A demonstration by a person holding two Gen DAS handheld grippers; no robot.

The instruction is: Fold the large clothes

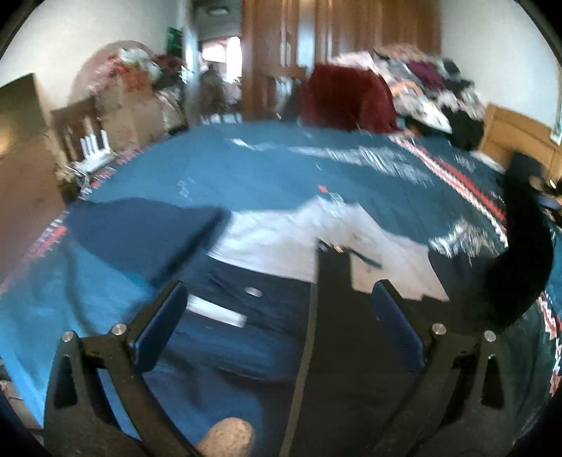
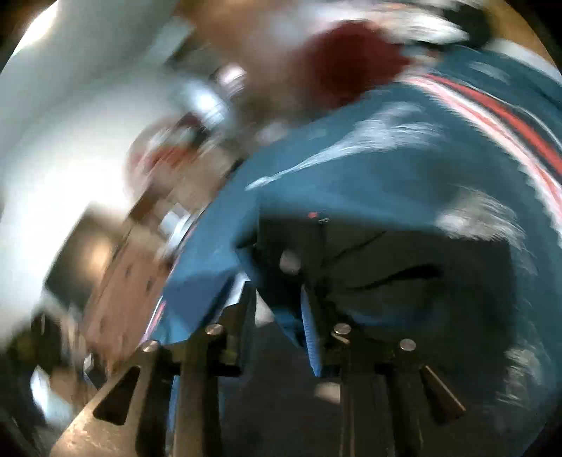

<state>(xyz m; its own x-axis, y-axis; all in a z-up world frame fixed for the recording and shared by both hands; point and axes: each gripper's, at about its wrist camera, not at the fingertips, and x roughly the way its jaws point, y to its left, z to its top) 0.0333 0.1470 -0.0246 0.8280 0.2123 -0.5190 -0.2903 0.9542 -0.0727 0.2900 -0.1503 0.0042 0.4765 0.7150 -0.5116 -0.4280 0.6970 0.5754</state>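
A dark navy jacket (image 1: 253,337) lies spread on the blue bedcover (image 1: 267,175), its white lining (image 1: 281,242) turned up, with a metal button (image 1: 253,291) and a white label (image 1: 217,311) showing. My left gripper (image 1: 281,302) hovers just above it, open wide, with nothing between its fingers. A black sleeve (image 1: 523,253) rises at the right edge. The right wrist view is badly blurred. There my right gripper (image 2: 277,313) stands nearly closed with a fold of the dark jacket (image 2: 386,267) pinched between its fingers.
A pile of clothes sits at the far end of the bed, with a red garment (image 1: 344,95) and patterned pieces (image 1: 428,88). A wooden headboard (image 1: 520,133) is at the right, a wardrobe (image 1: 333,31) behind. A white router (image 1: 93,147) stands left of the bed.
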